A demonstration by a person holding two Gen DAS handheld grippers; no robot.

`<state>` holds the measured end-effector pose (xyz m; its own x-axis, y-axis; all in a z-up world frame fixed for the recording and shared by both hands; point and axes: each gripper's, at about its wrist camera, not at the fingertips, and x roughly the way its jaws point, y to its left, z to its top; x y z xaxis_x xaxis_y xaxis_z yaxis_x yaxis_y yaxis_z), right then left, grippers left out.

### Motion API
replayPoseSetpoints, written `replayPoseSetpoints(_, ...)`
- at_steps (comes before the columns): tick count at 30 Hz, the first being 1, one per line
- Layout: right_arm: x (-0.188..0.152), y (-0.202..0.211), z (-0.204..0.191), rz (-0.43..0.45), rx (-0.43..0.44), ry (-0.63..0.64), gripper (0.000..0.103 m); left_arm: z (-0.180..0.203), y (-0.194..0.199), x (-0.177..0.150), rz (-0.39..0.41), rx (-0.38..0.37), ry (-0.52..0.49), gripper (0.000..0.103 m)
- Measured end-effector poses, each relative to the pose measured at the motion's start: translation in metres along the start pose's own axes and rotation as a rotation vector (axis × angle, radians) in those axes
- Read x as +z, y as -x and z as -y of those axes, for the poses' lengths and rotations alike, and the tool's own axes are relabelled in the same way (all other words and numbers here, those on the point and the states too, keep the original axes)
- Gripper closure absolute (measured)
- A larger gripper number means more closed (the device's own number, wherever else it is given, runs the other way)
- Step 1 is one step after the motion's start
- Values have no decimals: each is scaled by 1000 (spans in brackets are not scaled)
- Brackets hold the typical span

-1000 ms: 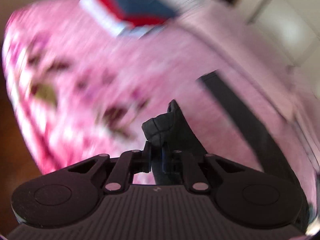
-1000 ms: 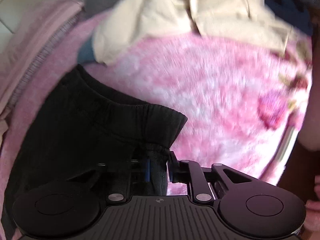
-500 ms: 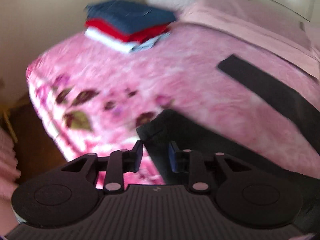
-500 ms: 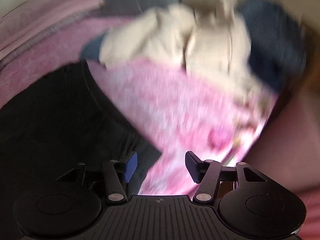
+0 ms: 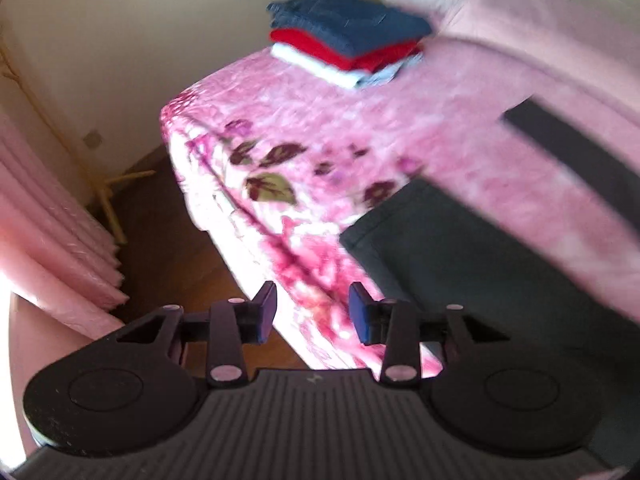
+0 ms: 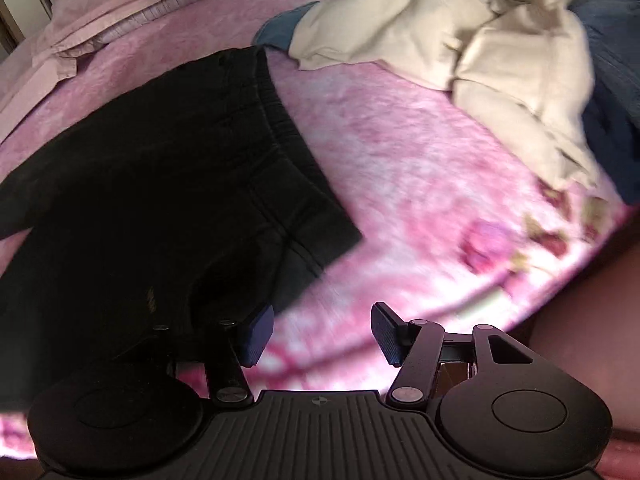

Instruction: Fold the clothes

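Note:
Black trousers (image 6: 160, 184) lie spread flat on the pink flowered bedspread (image 6: 400, 152), waistband toward the right. In the left wrist view one trouser leg (image 5: 460, 264) runs off to the right, and a second leg (image 5: 572, 152) lies farther back. My left gripper (image 5: 312, 312) is open and empty above the bed's near edge, left of the leg's hem. My right gripper (image 6: 320, 332) is open and empty too, just right of the waistband corner.
A folded stack of blue, red and white clothes (image 5: 348, 36) sits at the bed's far corner. A cream garment (image 6: 460, 52) and a blue denim one (image 6: 612, 80) lie unfolded at the far right. Pink pillows (image 6: 120, 4) line the back. A wooden floor (image 5: 160, 248) and pink curtain (image 5: 48, 240) lie left.
Both grippers were shut on the black trousers a second ago, then opened and let go. They have drawn back toward the bed's edge, and the trousers now lie flat.

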<state>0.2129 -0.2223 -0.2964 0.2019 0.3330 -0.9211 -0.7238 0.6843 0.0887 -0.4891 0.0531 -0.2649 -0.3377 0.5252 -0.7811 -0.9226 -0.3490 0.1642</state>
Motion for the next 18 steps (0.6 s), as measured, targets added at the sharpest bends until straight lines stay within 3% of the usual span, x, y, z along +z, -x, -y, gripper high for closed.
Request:
replayPoseSetpoints(2, -5, 22, -7, 5, 27, 31, 45, -1, 38, -3, 3, -83, -15, 67)
replayPoseSetpoints(7, -18, 76, -25, 19, 94, 108, 45, 34, 118, -27, -82, -302, -147, 65)
replayPoseSetpoints(10, -25, 108, -35, 27, 135, 155, 44, 56, 162, -45, -66, -370, -247, 65)
replayPoseSetpoints(13, -33, 141, -46, 35, 175, 201, 32, 70, 210, -59, -7, -420, -329, 63)
replayPoseSetpoints(18, -47, 176, -58, 65, 170, 295, 32, 69, 259, -72, 29, -482, -368, 58)
